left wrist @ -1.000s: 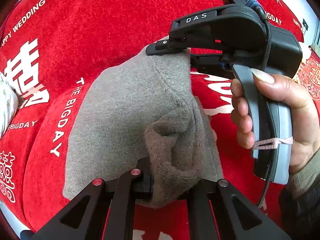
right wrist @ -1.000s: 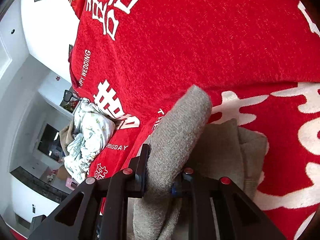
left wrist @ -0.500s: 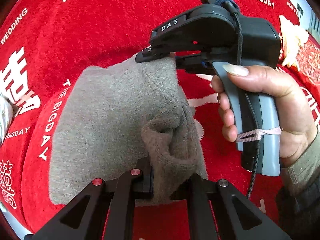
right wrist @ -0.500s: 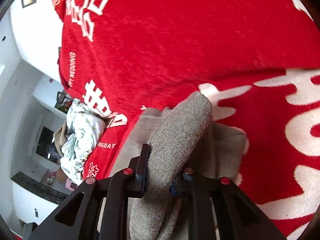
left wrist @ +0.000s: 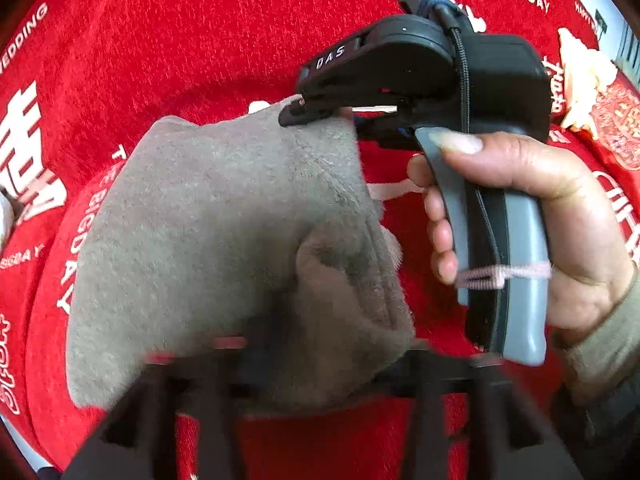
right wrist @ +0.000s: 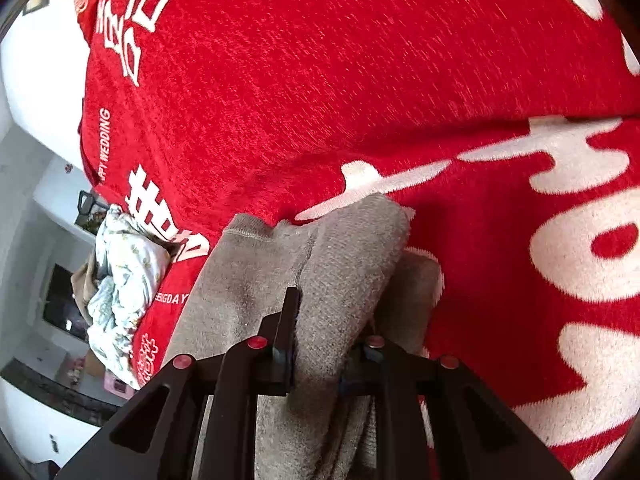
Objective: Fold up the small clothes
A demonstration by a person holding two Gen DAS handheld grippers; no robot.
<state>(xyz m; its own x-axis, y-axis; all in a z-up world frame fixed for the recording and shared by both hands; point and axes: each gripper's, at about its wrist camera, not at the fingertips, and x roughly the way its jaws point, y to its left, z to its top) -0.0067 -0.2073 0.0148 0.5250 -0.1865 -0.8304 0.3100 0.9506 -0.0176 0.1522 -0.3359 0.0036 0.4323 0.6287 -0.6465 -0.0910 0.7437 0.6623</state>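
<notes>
"DAS" read white on the right gripper (left wrist: 320, 114); red cloth (right wrist: 360, 80) printed "THE BIGDAY", "WEDDING". Grey fleecy garment (left wrist: 224, 216), folded and bunched, lay on the cloth ahead of both tools. Left gripper (left wrist: 320, 364) blurred, jaws just opened, fabric loose between. Right jaws also opening, a fold between them; grip unclear.

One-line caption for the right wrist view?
Right gripper, jaws just opening, straddles folded grey garment on red blanket.
</notes>
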